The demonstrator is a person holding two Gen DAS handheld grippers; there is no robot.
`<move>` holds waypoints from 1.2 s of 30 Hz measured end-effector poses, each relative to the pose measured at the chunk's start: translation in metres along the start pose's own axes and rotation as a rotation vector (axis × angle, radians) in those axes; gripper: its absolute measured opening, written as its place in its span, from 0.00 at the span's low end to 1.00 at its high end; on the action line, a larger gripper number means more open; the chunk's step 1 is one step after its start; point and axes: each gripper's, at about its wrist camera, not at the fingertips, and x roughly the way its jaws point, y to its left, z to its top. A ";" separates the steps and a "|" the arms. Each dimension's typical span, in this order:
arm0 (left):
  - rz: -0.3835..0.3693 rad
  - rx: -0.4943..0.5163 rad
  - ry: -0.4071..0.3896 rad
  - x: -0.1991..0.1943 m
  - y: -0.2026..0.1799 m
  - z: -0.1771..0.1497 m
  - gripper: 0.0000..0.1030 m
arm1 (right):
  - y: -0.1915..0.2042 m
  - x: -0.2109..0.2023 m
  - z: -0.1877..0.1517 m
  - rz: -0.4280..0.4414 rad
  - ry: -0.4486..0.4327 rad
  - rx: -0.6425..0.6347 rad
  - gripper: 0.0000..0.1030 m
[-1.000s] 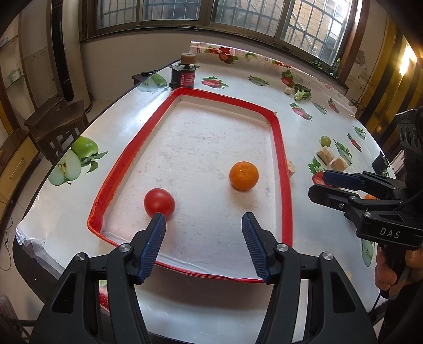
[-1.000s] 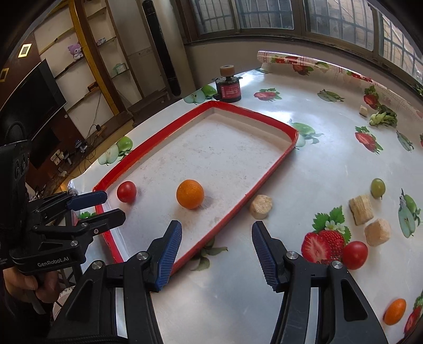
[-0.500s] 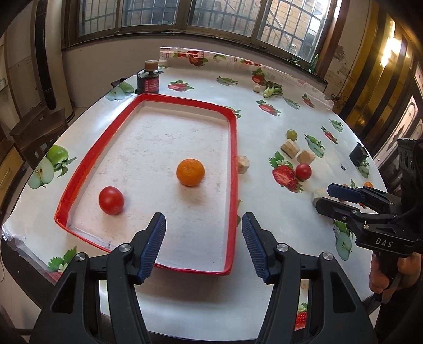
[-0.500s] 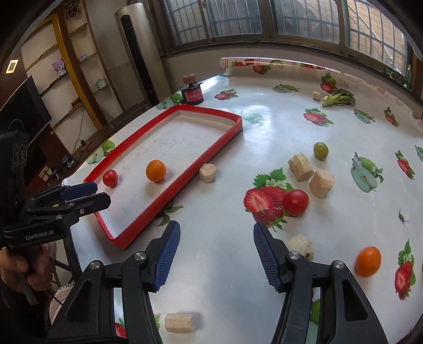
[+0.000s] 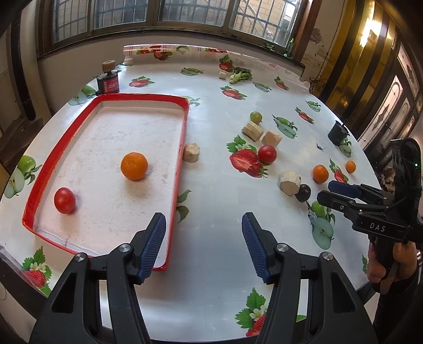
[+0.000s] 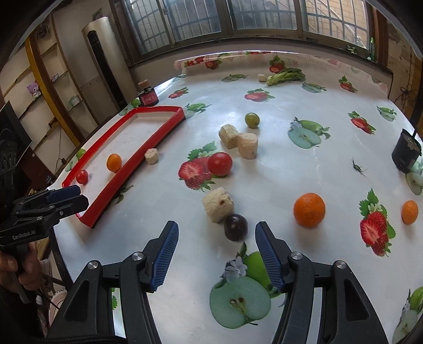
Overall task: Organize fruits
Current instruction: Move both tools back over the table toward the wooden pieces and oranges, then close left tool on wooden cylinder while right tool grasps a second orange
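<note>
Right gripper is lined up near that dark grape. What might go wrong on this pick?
The dark grape sits against a beige chunk; closing the right gripper might nudge the chunk or squirt the round grape out, and it may roll. The jaws have just been opening, nothing between them yet.

Wide barred windows [image 6: 264, 23] run along the far wall, daylight pouring through dark frames above a pale sill wall [image 5: 79, 66]. On the left side of the right wrist view, a tall grey standing air conditioner [image 6: 105, 58] sits in the corner, and beside it open shelves [image 6: 34, 90] with yellow uprights, a small purple toy [image 6: 33, 88] perched on one. Over on the right of the left wrist view, gold-trimmed dark panelled doors [image 5: 391, 87] catch a warm lamp glow [image 5: 370, 31]. A dark wooden chair [image 5: 15, 135] stands low at left.
</note>
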 end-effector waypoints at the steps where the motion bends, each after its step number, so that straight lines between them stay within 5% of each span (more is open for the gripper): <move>1: -0.006 0.004 0.003 0.001 -0.003 0.000 0.57 | -0.004 -0.001 -0.001 -0.004 -0.002 0.008 0.61; 30: -0.085 0.206 0.124 0.068 -0.098 0.026 0.57 | -0.076 0.020 0.000 -0.073 0.024 0.093 0.60; 36: -0.096 0.221 0.144 0.084 -0.108 0.034 0.57 | -0.086 0.036 0.012 -0.065 0.031 0.101 0.50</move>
